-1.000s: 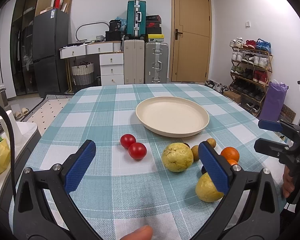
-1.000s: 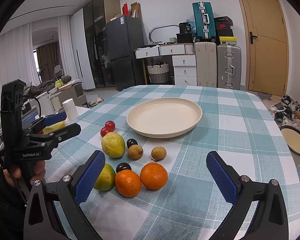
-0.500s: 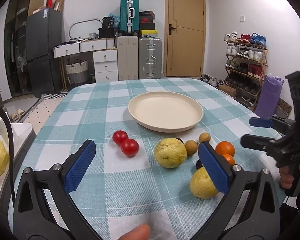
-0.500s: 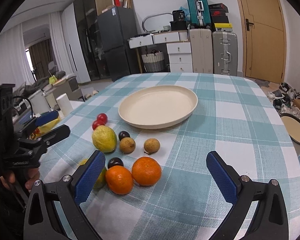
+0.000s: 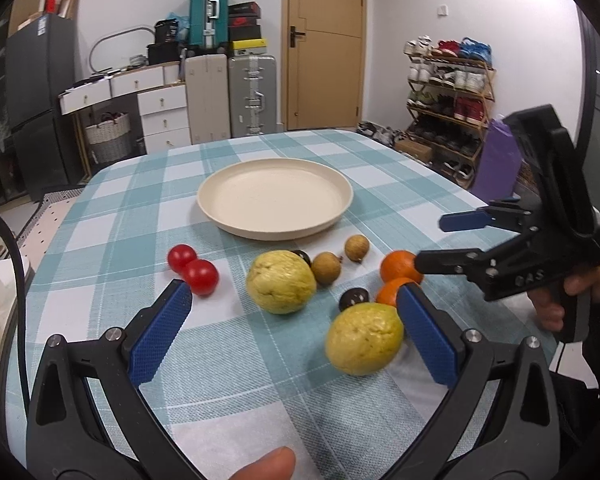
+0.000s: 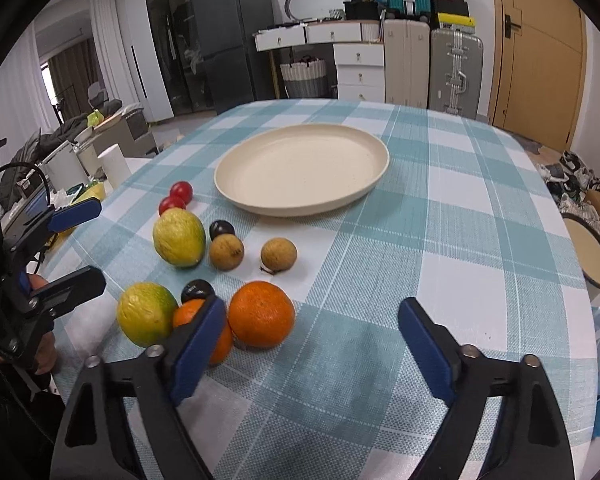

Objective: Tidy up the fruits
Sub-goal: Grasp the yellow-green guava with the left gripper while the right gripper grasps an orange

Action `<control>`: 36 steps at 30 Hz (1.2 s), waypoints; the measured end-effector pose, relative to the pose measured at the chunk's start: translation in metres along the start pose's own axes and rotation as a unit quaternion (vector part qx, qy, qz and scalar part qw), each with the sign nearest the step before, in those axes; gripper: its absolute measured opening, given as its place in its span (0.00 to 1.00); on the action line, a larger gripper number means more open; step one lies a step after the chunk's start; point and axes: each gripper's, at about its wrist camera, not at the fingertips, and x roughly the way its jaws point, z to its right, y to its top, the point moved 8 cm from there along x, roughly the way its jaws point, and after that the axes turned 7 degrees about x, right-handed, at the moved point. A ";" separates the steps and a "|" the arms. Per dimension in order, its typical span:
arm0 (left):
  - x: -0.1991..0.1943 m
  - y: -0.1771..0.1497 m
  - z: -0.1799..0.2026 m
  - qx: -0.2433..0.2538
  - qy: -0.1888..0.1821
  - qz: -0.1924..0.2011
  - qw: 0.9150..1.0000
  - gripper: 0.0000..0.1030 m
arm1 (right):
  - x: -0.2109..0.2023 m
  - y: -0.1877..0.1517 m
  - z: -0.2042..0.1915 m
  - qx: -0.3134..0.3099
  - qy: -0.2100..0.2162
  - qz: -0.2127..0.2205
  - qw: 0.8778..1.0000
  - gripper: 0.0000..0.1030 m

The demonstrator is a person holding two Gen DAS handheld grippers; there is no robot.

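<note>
Left wrist view: on the checked table [image 5: 112, 216] lie two red tomatoes [image 5: 193, 270], two yellow guavas [image 5: 281, 287], two oranges [image 5: 400, 267], two brown longans [image 5: 326, 267] and two dark plums [image 5: 353, 299], all in the middle of the frame below one empty cream plate [image 5: 275, 198]. The left tongs [image 5: 290, 338] stand wide with nothing gripped; the nearer guava [image 5: 363, 338] sits lower right, just beside the right-hand pad, and one orange is partly hidden behind that pad. The right tongs [image 5: 440, 242] reach in from the right edge, their lower finger tip close by the farther orange.

Right wrist view: the same count shows, with the fruit at left centre and the plate [image 6: 302, 168] above it. The right tongs [image 6: 309, 340] have just been closing yet stand fairly wide, nothing pressed between them; the bigger orange [image 6: 261, 314] lies just inside the left pad, the other orange [image 6: 204, 330] half covered by it. The left tongs [image 6: 76, 246] show at the left edge, apart, near a guava [image 6: 146, 313].
</note>
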 end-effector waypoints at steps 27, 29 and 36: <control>0.027 -0.026 0.047 0.059 -0.099 -0.079 0.990 0.46 | 0.015 0.001 -0.012 0.053 0.078 -0.036 0.995 0.54; 0.024 -0.023 0.043 0.051 -0.099 -0.071 0.991 0.46 | 0.015 0.000 -0.011 0.059 0.085 -0.038 0.994 0.52; 0.016 -0.011 0.028 0.032 -0.082 -0.050 0.995 0.46 | 0.021 0.000 -0.013 0.082 0.111 -0.050 0.989 0.46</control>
